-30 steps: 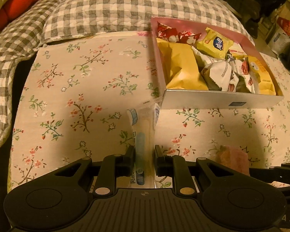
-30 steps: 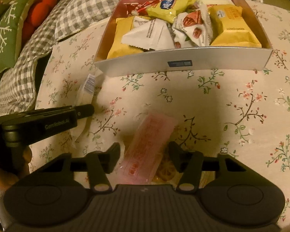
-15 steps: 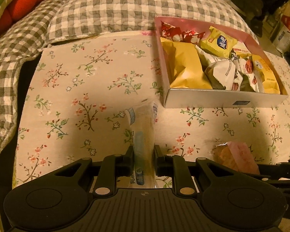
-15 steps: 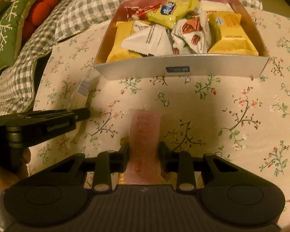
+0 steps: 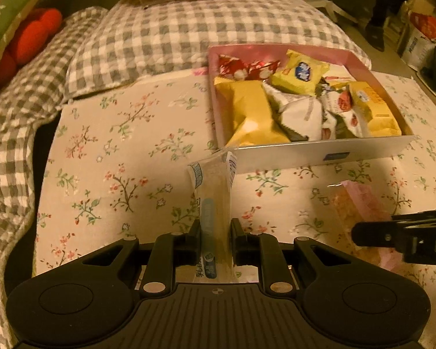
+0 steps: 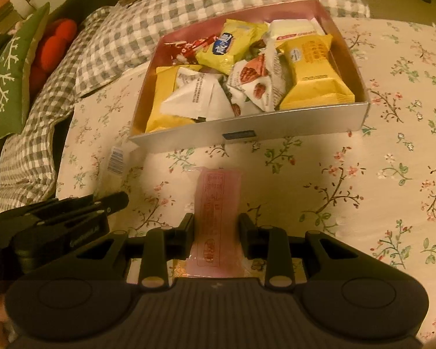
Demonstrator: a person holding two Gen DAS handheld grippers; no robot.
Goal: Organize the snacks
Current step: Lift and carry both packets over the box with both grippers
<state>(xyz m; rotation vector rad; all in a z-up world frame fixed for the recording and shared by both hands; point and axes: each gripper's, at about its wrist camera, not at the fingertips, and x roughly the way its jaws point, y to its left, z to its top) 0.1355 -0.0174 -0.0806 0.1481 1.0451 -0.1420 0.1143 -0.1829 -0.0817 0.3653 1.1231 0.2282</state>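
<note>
Silver-walled box (image 6: 290,125) on the floral cloth (image 6: 392,189) brims with yellow, white and red snack packs (image 6: 314,69). Just before it, the left claw (image 5: 216,229) clamps a clear blue-printed stick (image 5: 213,192); the right claw (image 6: 217,226) clamps a pink packet (image 6: 218,203).

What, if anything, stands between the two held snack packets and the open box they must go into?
Nothing visible blocks the way. The left gripper holds the clear packet, the right gripper the pink packet; only bare floral cloth and the box's low near wall lie ahead.
</note>
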